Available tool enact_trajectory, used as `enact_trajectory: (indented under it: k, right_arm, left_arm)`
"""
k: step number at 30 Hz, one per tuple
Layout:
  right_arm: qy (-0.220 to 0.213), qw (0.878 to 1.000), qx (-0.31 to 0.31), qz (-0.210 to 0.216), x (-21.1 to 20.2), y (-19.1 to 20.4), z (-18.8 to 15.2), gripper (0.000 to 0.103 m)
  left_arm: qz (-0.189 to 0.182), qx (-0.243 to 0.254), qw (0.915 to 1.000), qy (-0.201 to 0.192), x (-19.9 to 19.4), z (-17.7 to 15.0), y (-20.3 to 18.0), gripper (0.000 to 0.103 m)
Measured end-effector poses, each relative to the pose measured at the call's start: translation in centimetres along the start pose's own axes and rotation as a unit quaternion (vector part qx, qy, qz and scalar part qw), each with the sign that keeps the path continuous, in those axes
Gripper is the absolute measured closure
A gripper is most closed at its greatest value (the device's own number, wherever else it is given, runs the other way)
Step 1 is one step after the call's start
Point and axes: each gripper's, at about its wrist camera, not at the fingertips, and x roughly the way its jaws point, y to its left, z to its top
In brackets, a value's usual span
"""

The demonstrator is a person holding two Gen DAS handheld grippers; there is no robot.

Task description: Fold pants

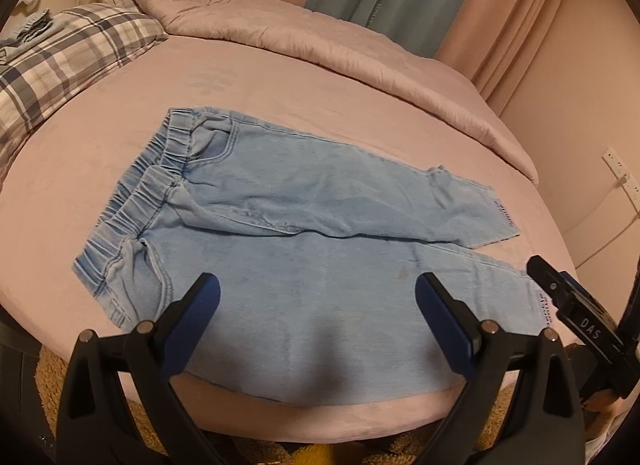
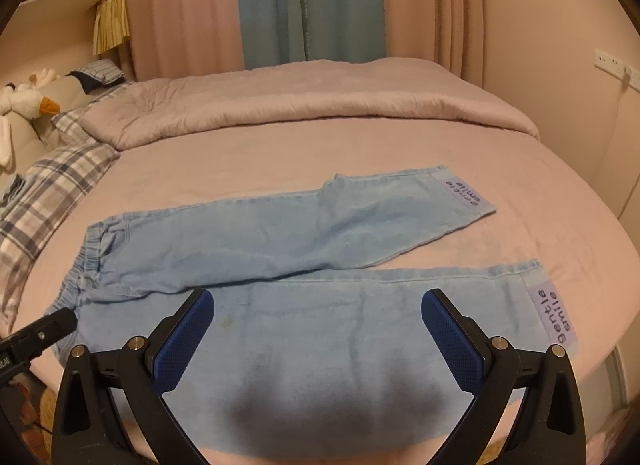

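pants lay flat on the pink bed, unfolded, long axis running left to right across both views — elastic waistband to the left, labelled hems to the right. the near leg sat just ahead of both tools. left hand-held gripper hovered wide and empty nearer the waistband; right hand-held gripper — equally wide, holding nothing — was nearer the hems, so each likely takes its own end.
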Motion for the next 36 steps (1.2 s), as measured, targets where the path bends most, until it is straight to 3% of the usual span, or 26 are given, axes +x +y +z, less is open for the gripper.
enact_trajectory:
  k: [36]
  right_arm:
    - [0.017,1.0,0.001,-0.001,0.66,-0.08,-0.32,0.0]
  left_arm:
    - [0.043,0.02,0.9987,0.021,0.65,-0.66,0.18,0.005]
